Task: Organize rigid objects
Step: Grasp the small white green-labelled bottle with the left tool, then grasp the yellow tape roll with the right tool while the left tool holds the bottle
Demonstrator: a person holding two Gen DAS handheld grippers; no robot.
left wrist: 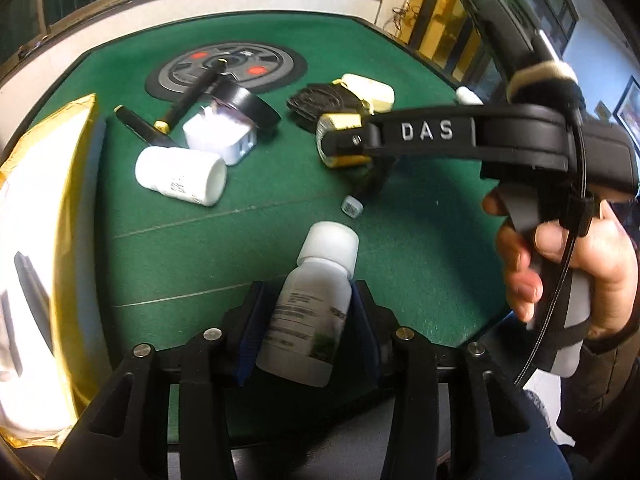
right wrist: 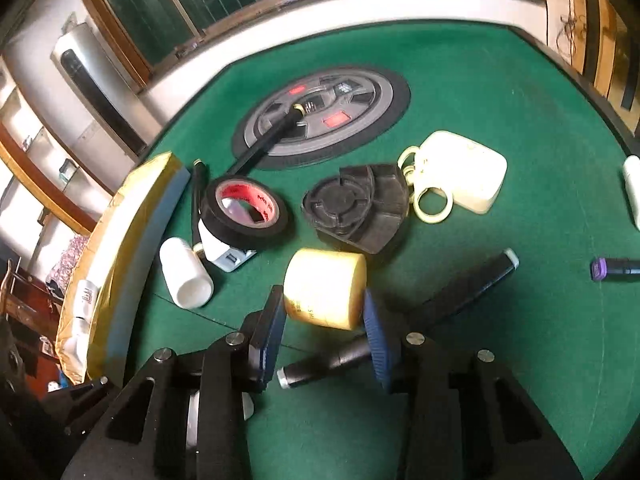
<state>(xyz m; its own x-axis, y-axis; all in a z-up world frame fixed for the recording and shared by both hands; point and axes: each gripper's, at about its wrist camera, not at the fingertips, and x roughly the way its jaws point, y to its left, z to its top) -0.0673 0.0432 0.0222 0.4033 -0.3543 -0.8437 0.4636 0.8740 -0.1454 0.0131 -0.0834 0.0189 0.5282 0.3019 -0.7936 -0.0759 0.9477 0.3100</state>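
A white bottle and a yellow roll are pinched by the jaws; most clutter's left unsorted on the counter.

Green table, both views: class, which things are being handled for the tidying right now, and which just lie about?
In hand:
white bottle in left gripper
yellow roll in right gripper

Lying about:
black tape
white tube
black marker
cream case
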